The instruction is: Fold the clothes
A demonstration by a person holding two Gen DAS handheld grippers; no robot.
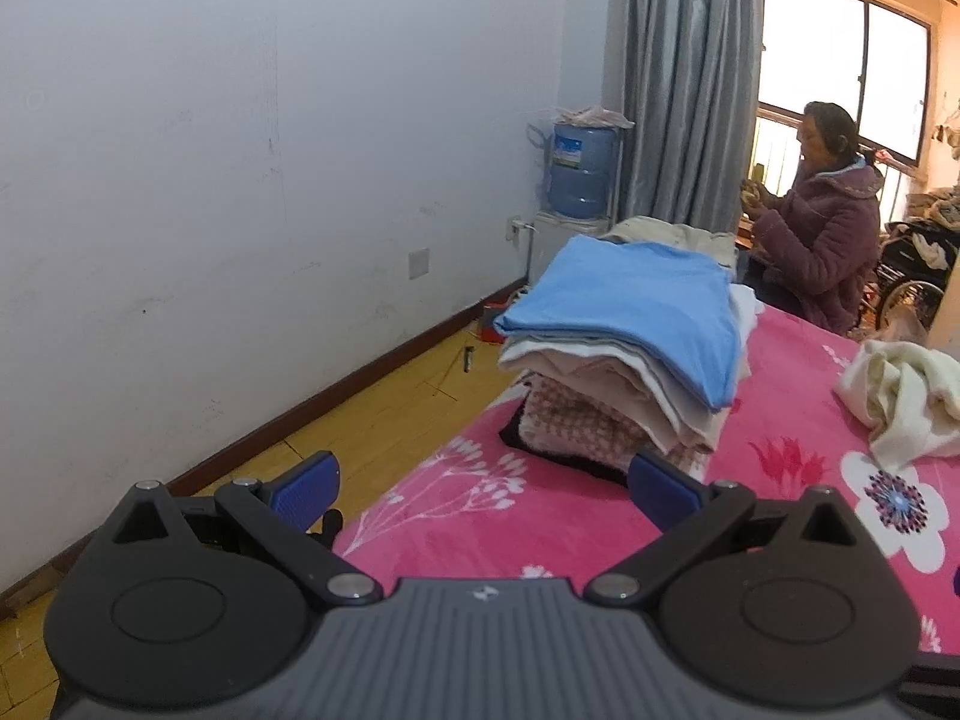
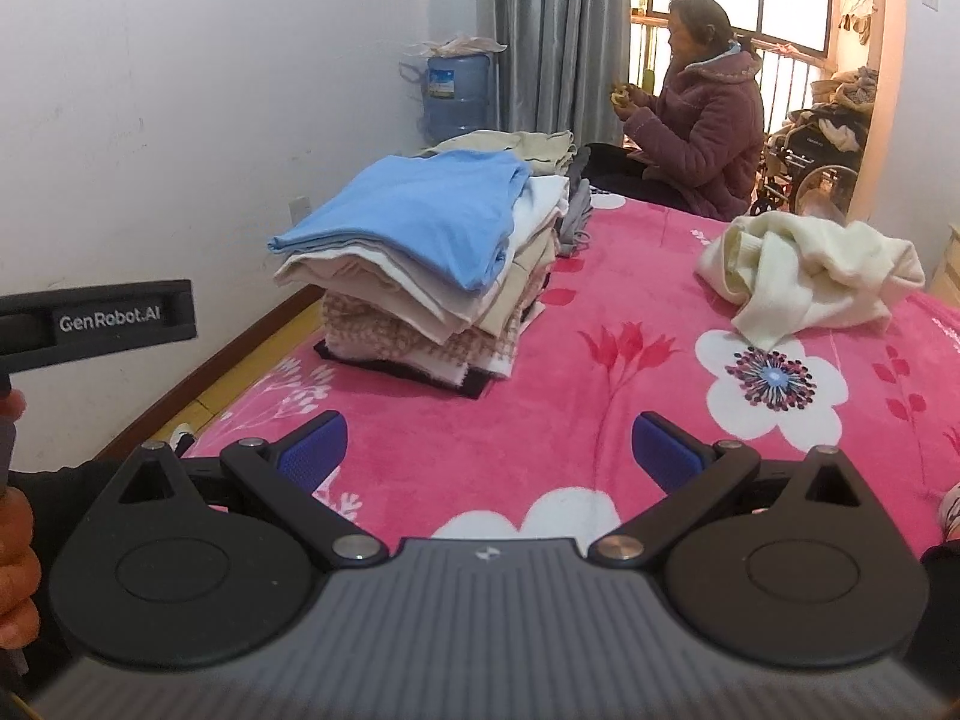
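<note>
A bed with a bright pink floral blanket (image 2: 600,300) fills the lower and right parts of both wrist views, with a white wall at the upper left and a grey curtain (image 2: 552,30) at top centre. A woman in a purple padded jacket (image 2: 702,114) sits at the far end of the bed, upper right of the frame, side-on to the camera, in front of a bright window. A stack of folded clothes (image 2: 420,276) stands on the blanket at centre left, topped by a folded light blue garment (image 2: 420,210), with cream, pink and checked layers beneath. A crumpled cream sweater (image 2: 810,270), not folded, lies on the blanket at the right, well apart from the stack. A blue water bottle (image 2: 456,96) stands by the wall behind the stack. The right gripper (image 2: 489,450) sits at the bottom centre of its view, jaws spread wide and holding nothing, above the blanket. The left gripper (image 1: 480,483) sits at the bottom of its own view near the bed's left edge, jaws likewise wide apart and empty, just short of the stack
</note>
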